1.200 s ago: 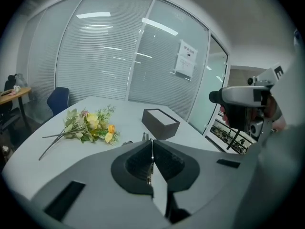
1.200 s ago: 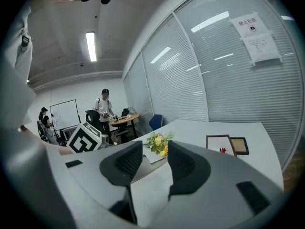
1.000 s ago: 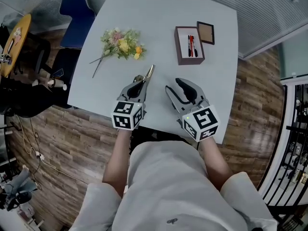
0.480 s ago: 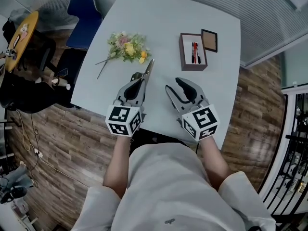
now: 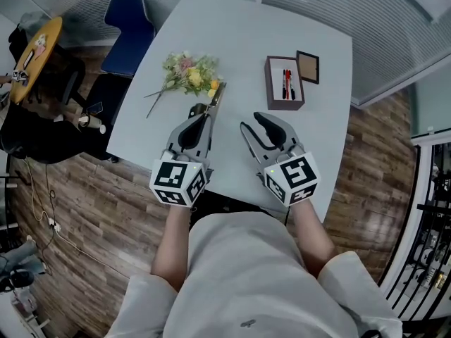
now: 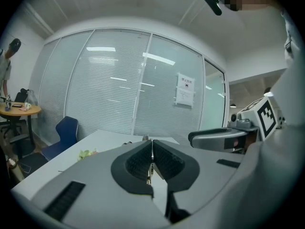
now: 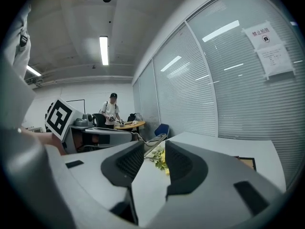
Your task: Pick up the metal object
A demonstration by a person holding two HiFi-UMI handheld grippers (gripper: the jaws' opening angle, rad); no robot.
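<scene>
A slim metal object (image 5: 218, 96) sticks out from my left gripper (image 5: 203, 111), which is shut on it; its tip reaches close to the flower bunch (image 5: 192, 73) on the white table (image 5: 232, 34). In the left gripper view the pads clamp a thin metal edge (image 6: 151, 162). My right gripper (image 5: 252, 122) hovers beside it on the right, over the table's near part. Its jaws are closing, with nothing between them. From the right gripper view the metal object (image 7: 156, 140) shows left of the right gripper (image 7: 155, 160).
A brown box with pens (image 5: 285, 83) and a small picture frame (image 5: 308, 66) lie at the table's right. A blue chair (image 5: 130, 34) stands at the far left corner. A round yellow table (image 5: 35, 51) and a standing person (image 7: 112, 109) are farther off.
My left gripper has risen toward the camera with the metal object still clamped, its tip now nearer the flowers. The right gripper stays about where it was.
</scene>
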